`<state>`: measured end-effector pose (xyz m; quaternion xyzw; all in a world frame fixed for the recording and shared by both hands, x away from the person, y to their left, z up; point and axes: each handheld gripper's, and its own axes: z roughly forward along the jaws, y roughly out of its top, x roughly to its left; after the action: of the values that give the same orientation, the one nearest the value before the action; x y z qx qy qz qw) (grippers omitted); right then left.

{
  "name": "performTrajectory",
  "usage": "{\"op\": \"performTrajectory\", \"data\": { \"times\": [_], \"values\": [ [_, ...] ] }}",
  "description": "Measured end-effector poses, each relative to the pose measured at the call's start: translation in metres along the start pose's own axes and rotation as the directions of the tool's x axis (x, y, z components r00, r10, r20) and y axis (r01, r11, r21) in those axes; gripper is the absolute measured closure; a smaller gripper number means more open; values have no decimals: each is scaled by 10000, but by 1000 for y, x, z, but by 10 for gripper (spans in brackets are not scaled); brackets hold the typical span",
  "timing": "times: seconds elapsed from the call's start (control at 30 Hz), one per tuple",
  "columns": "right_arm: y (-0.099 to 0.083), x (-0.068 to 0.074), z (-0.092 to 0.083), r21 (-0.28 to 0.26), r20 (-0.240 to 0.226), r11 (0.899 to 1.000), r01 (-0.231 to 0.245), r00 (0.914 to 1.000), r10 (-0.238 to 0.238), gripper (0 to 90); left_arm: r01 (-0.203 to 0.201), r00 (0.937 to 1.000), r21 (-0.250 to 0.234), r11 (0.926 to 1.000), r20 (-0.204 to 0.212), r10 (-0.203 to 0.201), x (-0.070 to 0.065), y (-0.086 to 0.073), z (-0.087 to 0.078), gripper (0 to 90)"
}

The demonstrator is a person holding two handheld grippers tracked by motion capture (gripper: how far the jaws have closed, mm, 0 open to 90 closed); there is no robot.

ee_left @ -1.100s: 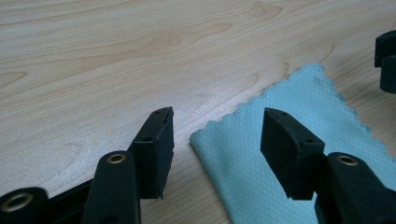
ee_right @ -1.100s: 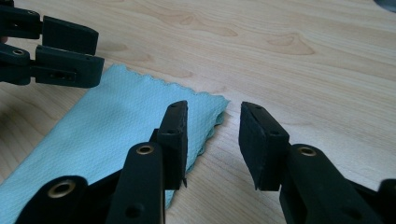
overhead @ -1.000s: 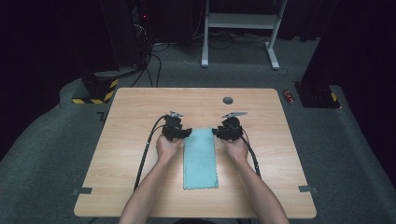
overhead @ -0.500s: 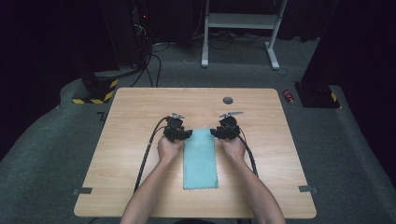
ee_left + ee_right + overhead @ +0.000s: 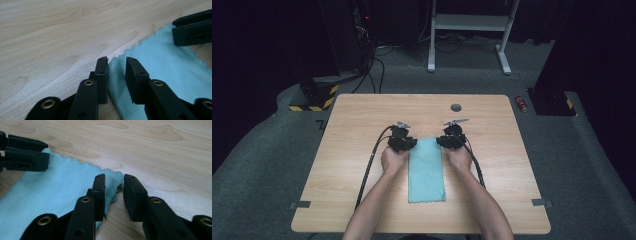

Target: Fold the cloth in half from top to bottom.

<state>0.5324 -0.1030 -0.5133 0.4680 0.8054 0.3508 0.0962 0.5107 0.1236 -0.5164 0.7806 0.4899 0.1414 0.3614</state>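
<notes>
Both my grippers' jaws have just been closing, left gripper (image 5: 117, 61) and right gripper (image 5: 114, 178) each with a far corner of the cloth (image 5: 426, 169) between, a gap left. Beyond lies bare table (image 5: 362, 120); dark floor (image 5: 272, 150) surrounds it.

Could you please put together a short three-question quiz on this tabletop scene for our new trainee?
1. True or false: the cloth hangs in the air.
2. Which cloth corners lie between the jaws of the left gripper and right gripper: A near, B far?
3. What colour is the cloth?

Key: 1 false, it lies flat on the table. 2 B; both grippers' jaws have just been closing, a gap still showing. 3 light blue.
</notes>
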Motion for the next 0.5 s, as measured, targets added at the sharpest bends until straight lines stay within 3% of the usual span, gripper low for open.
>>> {"op": "performTrajectory", "data": {
  "times": [0.2, 0.5],
  "values": [
    [0, 4, 3, -1, -154, 9997, 259, 9995, -259, 881, -86, 9998, 66, 9999, 176, 85, -3, 1, 2, 867],
    [0, 3, -1, -103, -292, 9992, 389, 9988, -392, 899, 22, 9979, 168, 9999, 641, -33, 1, 5, 0, 889]
  ]
}}
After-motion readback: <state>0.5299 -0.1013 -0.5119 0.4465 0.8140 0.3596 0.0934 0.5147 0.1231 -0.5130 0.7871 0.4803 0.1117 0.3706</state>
